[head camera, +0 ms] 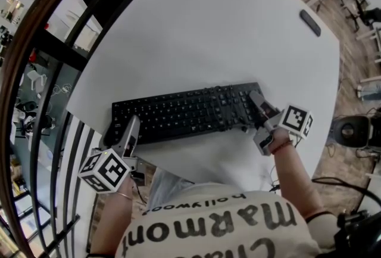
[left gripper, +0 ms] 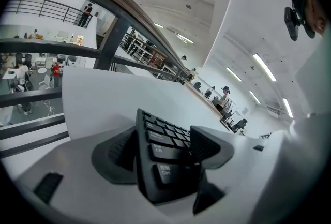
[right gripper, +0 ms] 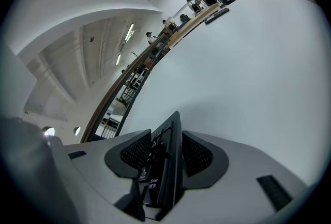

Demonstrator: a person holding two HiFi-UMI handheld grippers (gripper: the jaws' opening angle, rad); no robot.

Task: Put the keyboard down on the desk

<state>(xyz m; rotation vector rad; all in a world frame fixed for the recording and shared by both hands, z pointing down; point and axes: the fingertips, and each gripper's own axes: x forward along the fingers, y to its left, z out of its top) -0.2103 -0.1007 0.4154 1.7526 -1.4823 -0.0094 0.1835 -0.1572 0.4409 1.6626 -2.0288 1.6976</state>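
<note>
A black keyboard [head camera: 184, 112] lies lengthwise over the white desk [head camera: 226, 30], close to its near edge. My left gripper [head camera: 132, 127] is shut on the keyboard's left end. In the left gripper view the keys [left gripper: 161, 158] sit pinched between the two dark pads [left gripper: 207, 145]. My right gripper [head camera: 257, 103] is shut on the right end, and in the right gripper view the keyboard's edge [right gripper: 168, 166] stands clamped between the ribbed pads [right gripper: 196, 154]. Whether the keyboard rests on the desk or hangs just above it I cannot tell.
A small dark flat object [head camera: 310, 22] lies at the desk's far right. A dark railing [head camera: 59, 42] curves along the left, with a drop to a lower floor beyond. A black device [head camera: 351, 130] and cables sit on the floor at right.
</note>
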